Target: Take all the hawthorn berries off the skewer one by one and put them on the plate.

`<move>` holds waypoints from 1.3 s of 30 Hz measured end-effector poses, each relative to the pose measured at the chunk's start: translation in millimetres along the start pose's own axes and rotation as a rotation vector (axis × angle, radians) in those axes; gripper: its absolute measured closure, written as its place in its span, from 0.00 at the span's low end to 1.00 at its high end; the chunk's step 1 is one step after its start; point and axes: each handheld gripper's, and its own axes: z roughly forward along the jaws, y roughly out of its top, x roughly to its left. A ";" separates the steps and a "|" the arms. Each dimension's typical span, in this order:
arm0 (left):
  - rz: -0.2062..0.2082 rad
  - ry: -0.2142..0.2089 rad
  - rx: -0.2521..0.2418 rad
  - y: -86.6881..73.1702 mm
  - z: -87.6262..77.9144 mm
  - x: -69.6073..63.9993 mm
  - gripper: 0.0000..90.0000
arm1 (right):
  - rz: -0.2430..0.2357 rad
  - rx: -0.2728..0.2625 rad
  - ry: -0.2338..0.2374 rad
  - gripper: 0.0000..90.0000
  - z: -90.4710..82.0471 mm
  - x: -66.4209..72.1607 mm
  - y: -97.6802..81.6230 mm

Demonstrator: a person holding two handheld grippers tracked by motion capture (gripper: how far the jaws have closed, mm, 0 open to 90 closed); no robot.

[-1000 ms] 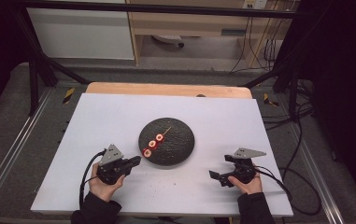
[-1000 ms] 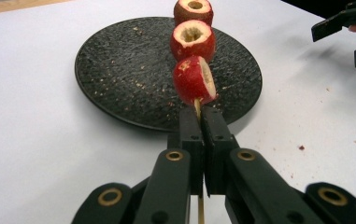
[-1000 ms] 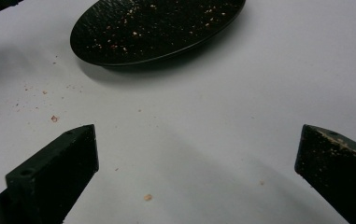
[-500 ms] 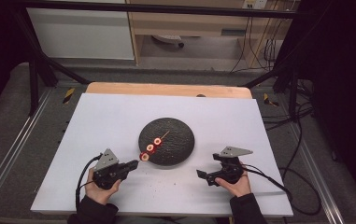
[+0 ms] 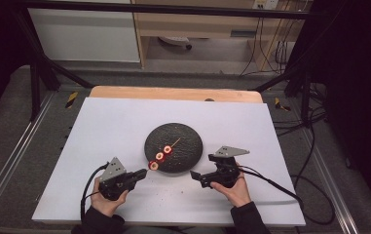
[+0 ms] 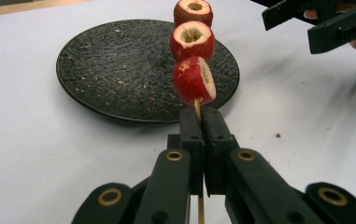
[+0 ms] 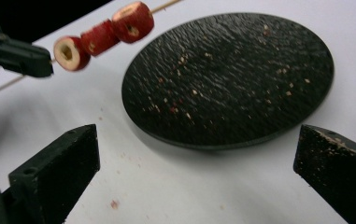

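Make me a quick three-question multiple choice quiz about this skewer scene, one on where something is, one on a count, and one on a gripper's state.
1. Where is the black plate?
A. On the white table top
B. On the floor
C. Held in a gripper

2. How many red fruit pieces are on the skewer?
A. One
B. Three
C. Five

3. How do the jaws of the right gripper stand?
A. Shut on the skewer
B. Shut on the plate
C. Open, with nothing between them

Answers:
1. A, the high view shows the plate lying flat on the white table.
2. B, the left gripper view shows three pieces in a row on the stick.
3. C, the right gripper view shows its two jaws wide apart, while the left gripper clamps the skewer.
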 end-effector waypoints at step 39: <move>0.043 -0.028 -0.021 0.0 8.5 -18.7 0.98 | 0.237 -0.097 0.180 0.59 47.7 9.5 35.6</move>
